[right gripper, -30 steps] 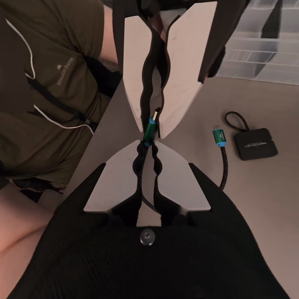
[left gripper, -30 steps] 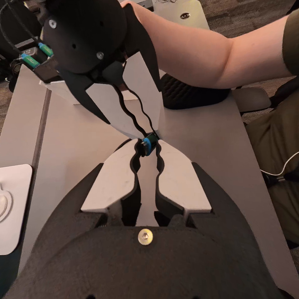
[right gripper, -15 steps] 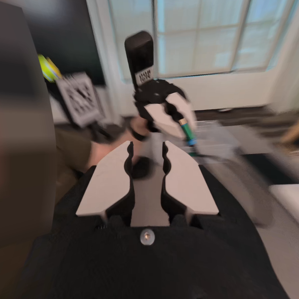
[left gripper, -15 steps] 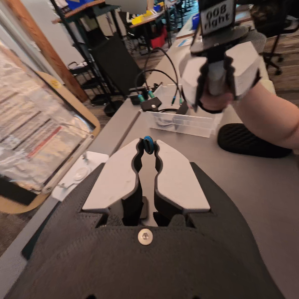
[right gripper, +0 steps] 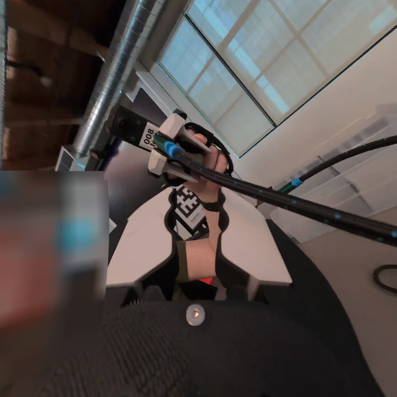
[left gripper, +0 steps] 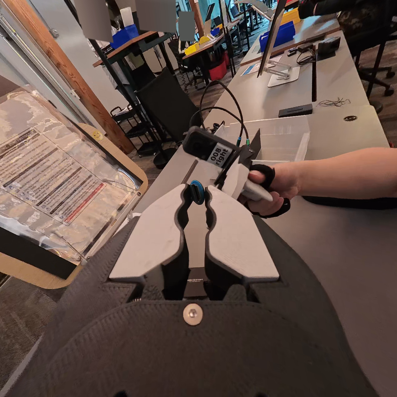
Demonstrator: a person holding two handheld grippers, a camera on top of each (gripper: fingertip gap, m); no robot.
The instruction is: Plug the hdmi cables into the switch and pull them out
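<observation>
My left gripper (left gripper: pixel 196 189) is shut on an HDMI plug (left gripper: pixel 196 194) with a blue collar, its open end facing away from me. In the right wrist view the left gripper (right gripper: pixel 165 148) holds the green and blue plug (right gripper: pixel 166 146), and its black braided cable (right gripper: pixel 279 202) runs down to the right. A second green and blue plug (right gripper: pixel 291 185) hangs behind that cable. The black switch (left gripper: pixel 194 279) shows on the table through the gap between my left fingers. My right gripper (right gripper: pixel 195 206) is open and empty; it also shows tilted in the left wrist view (left gripper: pixel 232 171).
A clear plastic bin (left gripper: pixel 279 137) with cables stands on the grey table (left gripper: pixel 322 268) behind the right gripper. A black padded rest (left gripper: pixel 354 203) lies under the person's forearm. A plastic-wrapped panel (left gripper: pixel 53 193) stands at the left, off the table's edge.
One second ago both grippers held the plug tip to tip. The right gripper has let go, opened and swung up and away, now tilted sideways. The left gripper keeps the plug and has levelled out.
</observation>
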